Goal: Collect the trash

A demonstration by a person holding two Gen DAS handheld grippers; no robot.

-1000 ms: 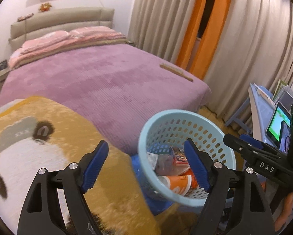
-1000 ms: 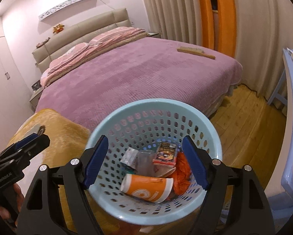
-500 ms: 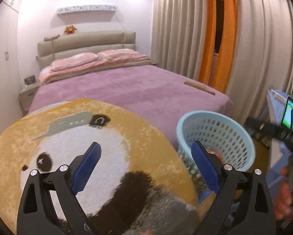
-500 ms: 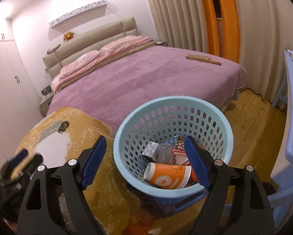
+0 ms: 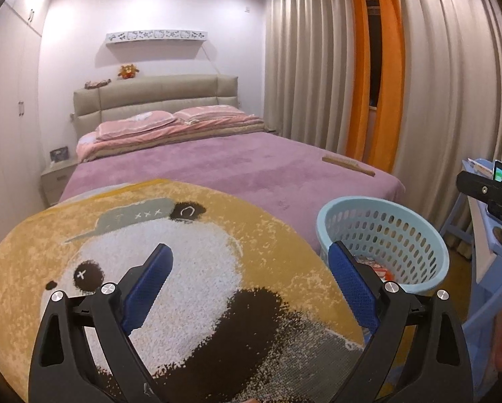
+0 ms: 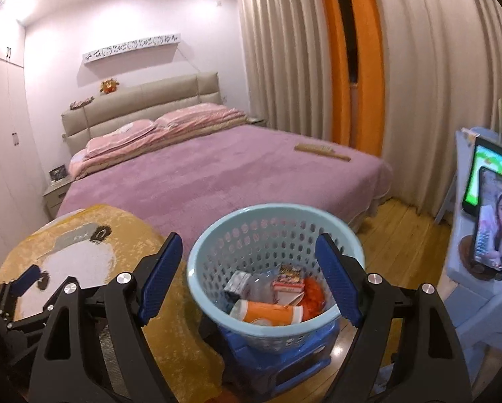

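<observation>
A light-blue perforated basket (image 6: 274,208) stands on a blue plastic stool (image 6: 284,352) at the foot of the bed. It holds trash: an orange cup (image 6: 267,312) on its side, small boxes (image 6: 288,278) and clear plastic. My right gripper (image 6: 248,236) hovers open just in front of the basket, with nothing between its blue pads. My left gripper (image 5: 249,247) is open and empty above a round panda rug (image 5: 184,268), and the basket (image 5: 385,201) sits off to its right. One left-gripper pad (image 6: 28,277) shows at the lower left of the right wrist view.
A bed with a purple cover (image 5: 234,168) fills the middle distance, with a wooden brush (image 5: 348,166) near its right edge. At the right, a blue desk carries a tablet (image 6: 486,168) and a phone (image 6: 489,221). A nightstand (image 5: 54,178) stands at the left. Wooden floor lies beside the basket.
Both grippers have pulled back from the basket and tilted up. In the left view the basket slid from the centre to the right and the jaws spread wider. The right jaws also widened slightly.
</observation>
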